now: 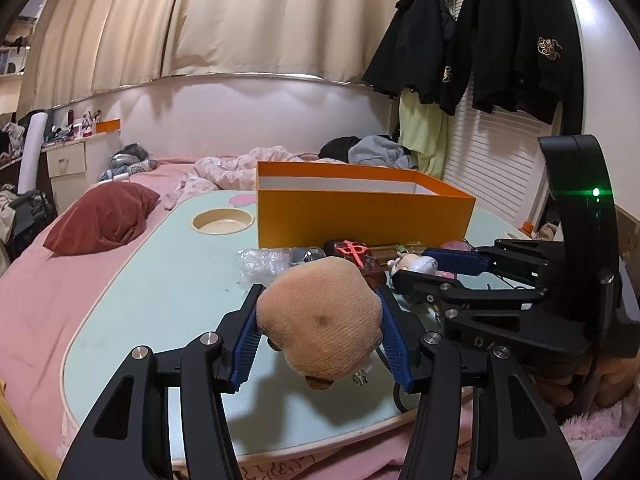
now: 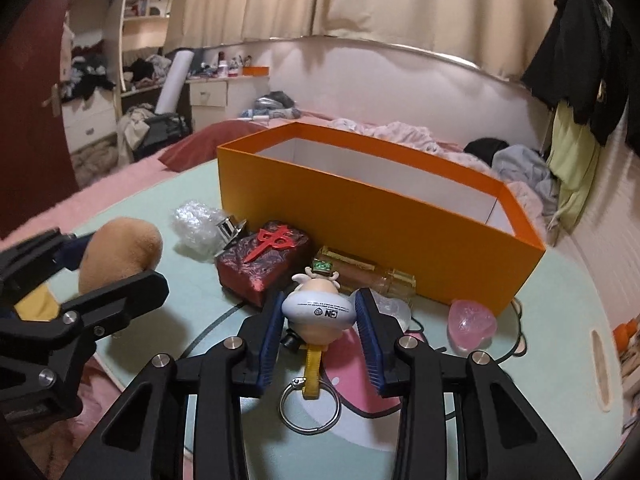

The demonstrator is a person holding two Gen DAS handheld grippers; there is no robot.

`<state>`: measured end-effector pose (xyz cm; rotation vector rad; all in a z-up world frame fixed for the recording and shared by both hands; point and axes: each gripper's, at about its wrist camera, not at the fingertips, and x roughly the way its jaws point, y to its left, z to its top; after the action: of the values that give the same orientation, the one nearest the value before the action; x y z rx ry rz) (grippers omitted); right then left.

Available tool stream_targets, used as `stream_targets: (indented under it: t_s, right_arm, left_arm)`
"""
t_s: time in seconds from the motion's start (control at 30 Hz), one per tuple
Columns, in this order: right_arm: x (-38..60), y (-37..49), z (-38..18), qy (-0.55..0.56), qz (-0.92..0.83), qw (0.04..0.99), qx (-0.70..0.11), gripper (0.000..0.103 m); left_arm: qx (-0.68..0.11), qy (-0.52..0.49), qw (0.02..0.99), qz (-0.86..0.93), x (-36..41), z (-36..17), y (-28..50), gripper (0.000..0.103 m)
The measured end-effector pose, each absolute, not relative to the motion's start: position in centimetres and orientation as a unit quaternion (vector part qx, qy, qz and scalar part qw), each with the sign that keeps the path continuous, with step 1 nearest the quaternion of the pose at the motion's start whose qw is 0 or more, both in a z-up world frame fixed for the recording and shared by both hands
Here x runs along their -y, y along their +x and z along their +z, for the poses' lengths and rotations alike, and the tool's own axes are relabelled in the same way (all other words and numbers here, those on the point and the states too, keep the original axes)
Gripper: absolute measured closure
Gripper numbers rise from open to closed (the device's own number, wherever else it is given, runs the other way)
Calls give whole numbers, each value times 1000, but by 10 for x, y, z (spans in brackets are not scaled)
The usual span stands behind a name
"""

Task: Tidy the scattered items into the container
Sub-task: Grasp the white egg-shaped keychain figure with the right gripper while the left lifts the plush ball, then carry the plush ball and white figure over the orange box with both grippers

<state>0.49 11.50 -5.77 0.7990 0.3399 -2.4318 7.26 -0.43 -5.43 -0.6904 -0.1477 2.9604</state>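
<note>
While left tongs [image 1: 320, 328] clench plush toy [image 1: 320, 316], right tongs [image 2: 320, 320] flank keychain figure [image 2: 318, 310], contact unclear.

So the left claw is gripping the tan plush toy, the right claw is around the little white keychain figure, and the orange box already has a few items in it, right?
Not quite: the orange box shows only bare white interior in the right wrist view, with no items visible inside. The rest holds: the left claw grips the tan plush toy, and the right claw is around the keychain figure.

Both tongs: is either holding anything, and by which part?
Left tongs clamp the tan plush toy across its sides. Right tongs bracket the white figurine keychain at its body; contact cannot be told.
</note>
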Motion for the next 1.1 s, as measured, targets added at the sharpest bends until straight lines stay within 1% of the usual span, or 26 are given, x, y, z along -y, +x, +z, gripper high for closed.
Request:
stream_targets:
  t_s: [0.17,0.4,0.5,0.6,0.7,0.77,0.9,1.1]
  right_arm:
    - [-133,0,-52,316,-896,303,-68,68]
    - [-156,2,-17,273,-909,313,-25,68]
    - [-168,-10,6,256,-914,314,2,68]
    - [-178,-25,28,231,-924,304,29,68]
    - [-185,-47,43,224,-926,300,50,68]
    - [-185,-65,47,229,-926,297,51,68]
    - [-187,-97,37,253,-927,271,51,68]
    - [-183,-122,0,301,-918,248,65,68]
  left_arm:
    - [48,-222,48,973,5,-52,74,48]
    - [51,-222,56,972,8,-39,71,48]
    - [58,-209,76,973,10,-20,65,48]
    - [57,-178,96,978,11,11,54,48]
    - [50,-169,107,979,9,42,27,48]
    - [41,-175,112,977,5,54,6,48]
    - [43,-214,123,968,-3,56,-38,48]
    - [61,-290,120,948,-14,20,-87,48]
